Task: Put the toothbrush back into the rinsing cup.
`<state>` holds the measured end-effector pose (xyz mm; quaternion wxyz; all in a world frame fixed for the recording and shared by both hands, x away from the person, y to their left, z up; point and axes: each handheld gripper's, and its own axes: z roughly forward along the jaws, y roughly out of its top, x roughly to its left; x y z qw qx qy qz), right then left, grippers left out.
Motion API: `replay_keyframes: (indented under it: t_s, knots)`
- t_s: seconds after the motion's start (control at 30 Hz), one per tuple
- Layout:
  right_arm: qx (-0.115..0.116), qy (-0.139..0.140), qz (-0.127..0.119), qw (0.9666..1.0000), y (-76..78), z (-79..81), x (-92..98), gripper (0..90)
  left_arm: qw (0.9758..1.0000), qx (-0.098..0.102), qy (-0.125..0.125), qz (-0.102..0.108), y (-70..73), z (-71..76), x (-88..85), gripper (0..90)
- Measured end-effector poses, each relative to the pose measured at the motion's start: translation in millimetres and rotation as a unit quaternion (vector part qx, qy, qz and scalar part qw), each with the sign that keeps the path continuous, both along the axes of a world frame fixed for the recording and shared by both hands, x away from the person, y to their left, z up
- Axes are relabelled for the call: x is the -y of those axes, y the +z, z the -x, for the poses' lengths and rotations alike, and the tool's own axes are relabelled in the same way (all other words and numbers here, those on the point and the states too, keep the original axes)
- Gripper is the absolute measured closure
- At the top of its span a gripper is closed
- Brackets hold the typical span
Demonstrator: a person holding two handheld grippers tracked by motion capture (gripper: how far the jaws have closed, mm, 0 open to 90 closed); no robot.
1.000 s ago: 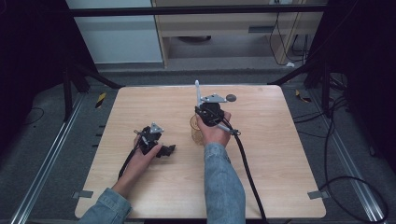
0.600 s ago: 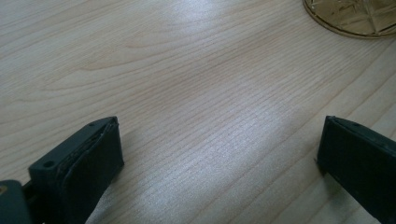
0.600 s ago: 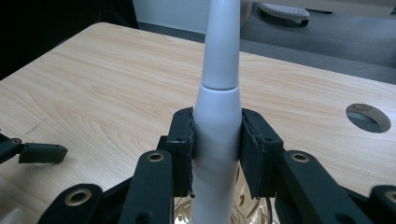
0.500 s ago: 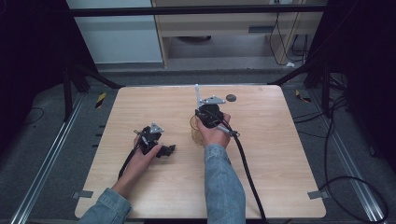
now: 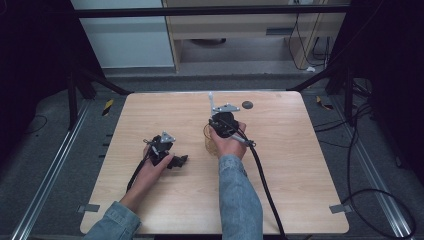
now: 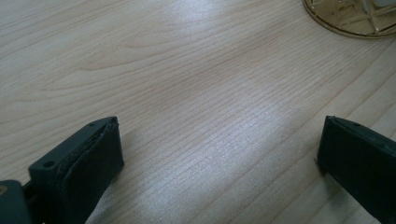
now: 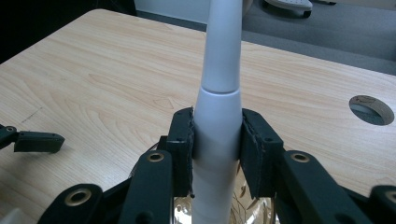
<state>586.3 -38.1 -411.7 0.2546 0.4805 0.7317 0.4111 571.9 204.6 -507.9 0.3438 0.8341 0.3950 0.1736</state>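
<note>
Little has shifted: right gripper (image 7: 217, 154) stays clamped on the white handle (image 7: 219, 93) above the gold holder (image 6: 355, 18), while left gripper (image 6: 219, 158) rests wide open, empty.

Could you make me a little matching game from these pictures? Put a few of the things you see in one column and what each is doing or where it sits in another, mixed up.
Things:
1. right gripper
2. left gripper
3. round gold wire holder
4. dark round hole in the wooden table

States:
A. jaws wide apart over bare wood
B. standing below the right gripper
C. near the table's far edge
D. shut on a slim white plastic handle

Pairs: 1-D, 2-A, 3-B, 4-C
</note>
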Motion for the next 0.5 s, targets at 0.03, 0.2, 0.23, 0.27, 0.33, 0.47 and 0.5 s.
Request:
replay_keyframes:
  t_s: [0.03, 0.2, 0.23, 0.27, 0.33, 0.47, 0.5]
  knots:
    - [0.000, 0.000, 0.000, 1.0000, -0.1, -0.1, -0.1, 67.0, 1.0000, 0.000, 0.000, 0.000, 0.0, 0.0, 0.0, 0.0]
    - [-0.001, 0.002, 0.003, 1.0000, -0.5, -0.7, -0.6, 67.0, 1.0000, 0.000, 0.000, 0.000, 0.0, 0.0, 0.0, 0.0]
    - [0.000, 0.002, 0.004, 1.0000, -0.5, -0.8, -0.6, 67.0, 1.0000, 0.000, 0.000, 0.000, 0.0, 0.0, 0.0, 0.0]
    - [-0.001, 0.001, 0.003, 1.0000, -0.5, -0.9, -0.5, 67.0, 1.0000, 0.000, 0.000, 0.000, 0.0, 0.0, 0.0, 0.0]
    - [-0.001, 0.001, 0.003, 1.0000, -0.5, -0.9, -0.6, 66.9, 1.0000, 0.000, 0.000, 0.000, 0.0, 0.0, 0.0, 0.0]
    - [-0.004, 0.001, 0.005, 1.0000, 0.1, -1.4, -1.4, 66.9, 1.0000, 0.000, 0.000, 0.000, 0.0, 0.0, 0.0, 0.0]
    - [-0.004, 0.001, 0.006, 1.0000, 0.1, -1.5, -1.6, 66.9, 1.0000, 0.000, 0.000, 0.000, 0.0, 0.0, 0.0, 0.0]
